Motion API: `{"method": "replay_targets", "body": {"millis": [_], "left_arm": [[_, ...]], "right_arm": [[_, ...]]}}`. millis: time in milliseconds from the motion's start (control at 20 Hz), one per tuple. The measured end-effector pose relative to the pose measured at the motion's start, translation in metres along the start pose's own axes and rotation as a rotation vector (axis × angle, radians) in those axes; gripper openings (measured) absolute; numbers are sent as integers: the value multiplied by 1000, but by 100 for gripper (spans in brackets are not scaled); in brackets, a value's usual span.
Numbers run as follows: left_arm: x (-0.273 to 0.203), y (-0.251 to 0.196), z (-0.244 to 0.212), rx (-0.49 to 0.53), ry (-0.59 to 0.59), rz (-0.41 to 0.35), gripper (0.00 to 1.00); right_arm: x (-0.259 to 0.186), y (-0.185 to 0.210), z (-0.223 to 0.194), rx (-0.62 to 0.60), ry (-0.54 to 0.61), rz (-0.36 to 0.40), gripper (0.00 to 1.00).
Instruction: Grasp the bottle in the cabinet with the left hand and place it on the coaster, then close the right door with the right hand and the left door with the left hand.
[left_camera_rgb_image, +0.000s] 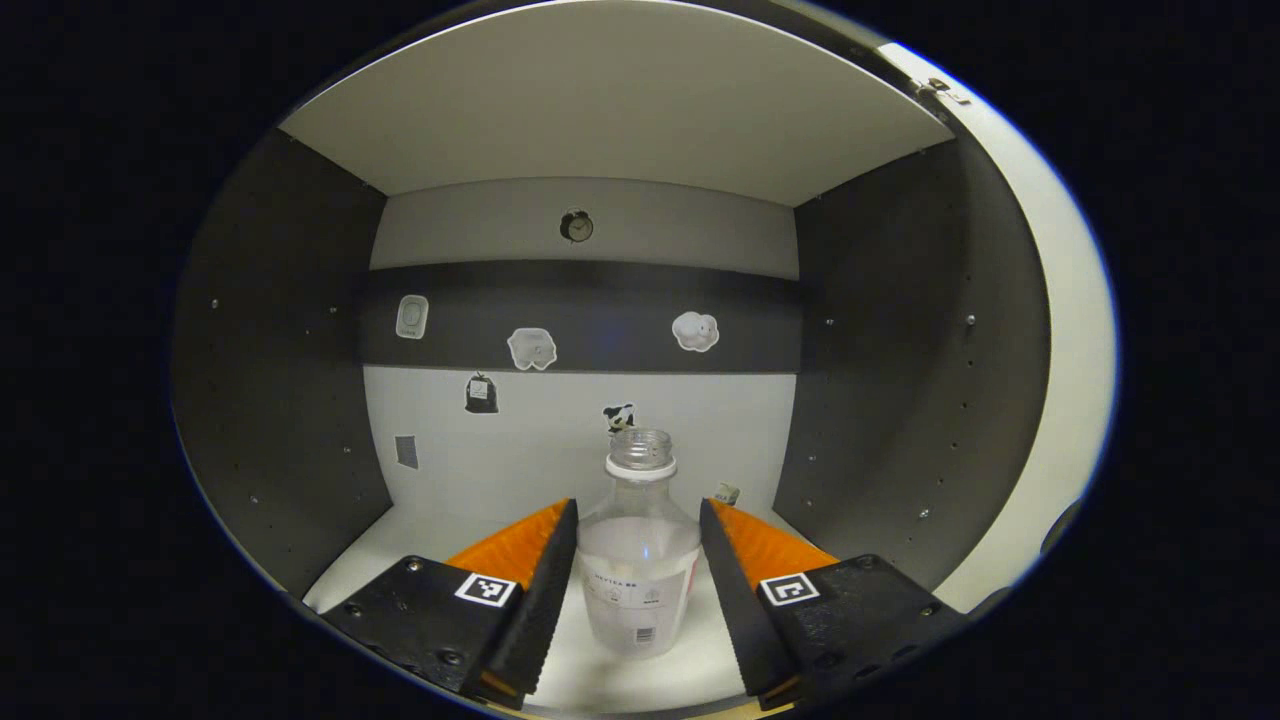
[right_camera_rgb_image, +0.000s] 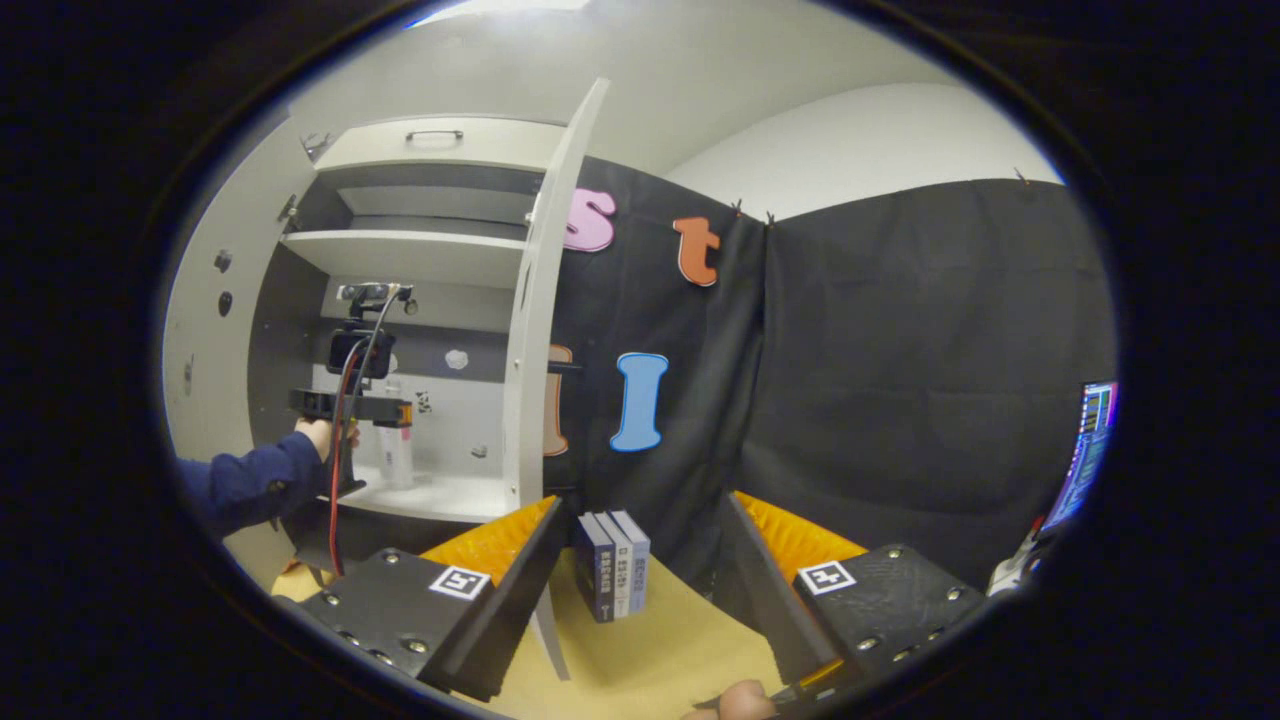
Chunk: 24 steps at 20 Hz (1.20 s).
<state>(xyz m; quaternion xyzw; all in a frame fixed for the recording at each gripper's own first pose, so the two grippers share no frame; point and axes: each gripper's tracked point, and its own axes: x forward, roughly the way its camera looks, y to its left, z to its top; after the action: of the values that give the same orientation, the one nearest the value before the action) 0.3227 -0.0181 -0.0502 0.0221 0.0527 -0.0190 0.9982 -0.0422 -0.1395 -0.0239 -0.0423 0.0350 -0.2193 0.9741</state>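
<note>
- In the left gripper view the left gripper reached into the cabinet, its fingers spread apart on either side of the bottle; whether they touched it could not be told.
- The bottle stood upright on the cabinet's pale floor, uncapped, clear, with a label low on its front.
- Small stickers dotted the back wall from 10 to 1 o'clock of the bottle; a shelf ran overhead.
- In the right gripper view the right gripper hung outside the cabinet with its fingers wide apart, nothing between them.
- At 12 o'clock between those fingers three books stood upright on a tan table.
- At 10 o'clock the right door stood open, edge-on, and the left door swung out at the far left.
- A hand in a dark blue sleeve held the left gripper there, partly hiding the bottle.
- A screen at 3 o'clock was cut off at the edge.
</note>
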Motion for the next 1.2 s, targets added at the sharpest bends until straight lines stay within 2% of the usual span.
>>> {"method": "replay_targets", "body": {"millis": [250, 600, 950, 1200], "left_arm": [[-41, -3, 14, -14, -22, -67, 74], [-130, -4, 3, -78, -5, -166, 74], [-212, 7, -39, -50, 29, -221, 73], [-257, 5, -94, -131, 114, -294, 74]], "right_arm": [[-5, 1, -1, 11, -3, 36, 96], [-18, -2, -3, 10, -10, 115, 96], [-23, 21, -3, 37, -13, 245, 96], [-27, 41, -4, 39, -13, 300, 96]]}}
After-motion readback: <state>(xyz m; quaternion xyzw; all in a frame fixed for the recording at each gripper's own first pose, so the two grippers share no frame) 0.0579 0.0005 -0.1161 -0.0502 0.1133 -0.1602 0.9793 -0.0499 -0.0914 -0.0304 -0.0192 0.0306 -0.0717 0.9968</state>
